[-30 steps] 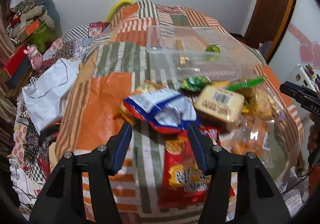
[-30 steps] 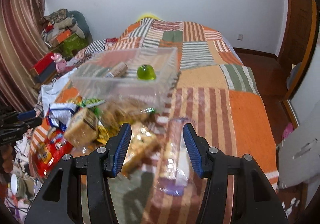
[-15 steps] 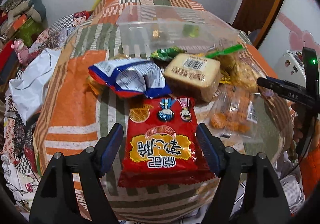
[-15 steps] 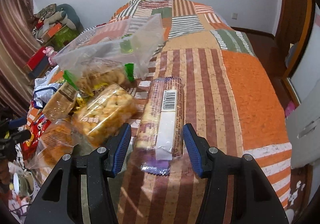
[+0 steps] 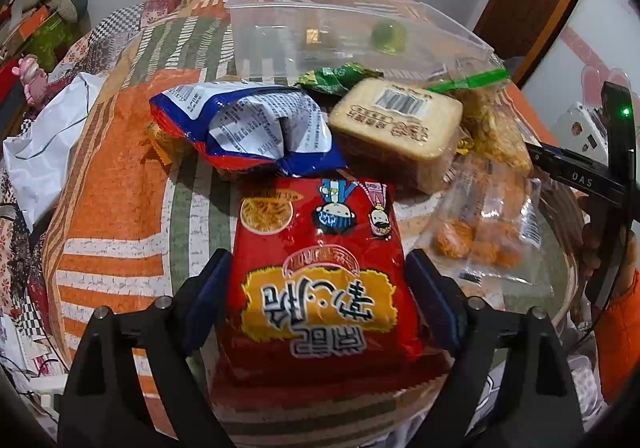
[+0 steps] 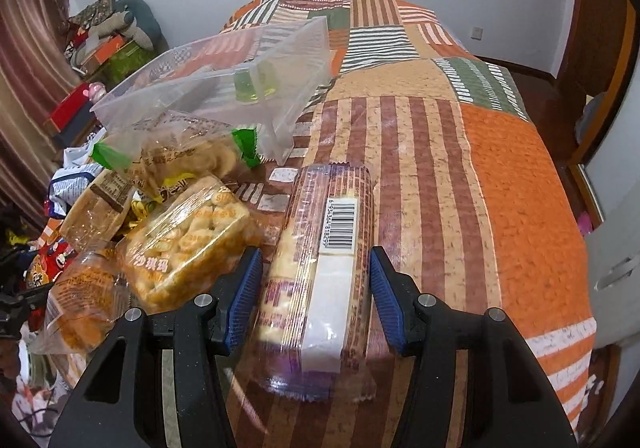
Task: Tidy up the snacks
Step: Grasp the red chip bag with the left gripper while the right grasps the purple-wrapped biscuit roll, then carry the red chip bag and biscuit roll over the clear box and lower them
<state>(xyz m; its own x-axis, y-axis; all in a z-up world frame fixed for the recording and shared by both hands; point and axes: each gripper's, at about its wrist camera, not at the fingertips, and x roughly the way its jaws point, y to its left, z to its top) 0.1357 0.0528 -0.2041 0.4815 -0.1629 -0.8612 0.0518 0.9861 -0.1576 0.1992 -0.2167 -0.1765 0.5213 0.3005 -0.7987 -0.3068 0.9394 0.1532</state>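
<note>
My left claw (image 5: 318, 288) points steeply down with its jaws opening, and the red snack bag (image 5: 324, 280) lies flat between them; the blue pads stand just off its two long edges, not pressing. I straddle it across the narrow way because the bag is wide and slack, and that is likely the only span I can close on. My right claw (image 6: 316, 290) is likewise apart, its pads to either side of the long biscuit sleeve (image 6: 324, 260), which lies lengthwise toward 12 o'clock on the quilted bed (image 6: 520, 183); small gaps show on both sides, so nothing is clamped yet.

Outward from the left claw, at 12 o'clock beyond the red bag, sits the crumpled blue-and-white bag (image 5: 248, 131). At 1 o'clock is the boxed cake (image 5: 396, 123), and at 3 o'clock a clear packet of orange puffs (image 5: 484, 232). Farther at 12 o'clock stands the clear plastic bin (image 5: 340, 27), where I judge the snacks are meant to go.

The left view shows the bin's inside, with a green jelly cup (image 5: 386, 33) and a small gold-wrapped piece already in it, and my right claw's handle at 3 o'clock. The right view shows what the left cannot: the biscuit sleeve, the yellow puffed-rice pack (image 6: 188, 240) just beside it at 9 o'clock, and open bedspread off toward 2 o'clock.
</note>
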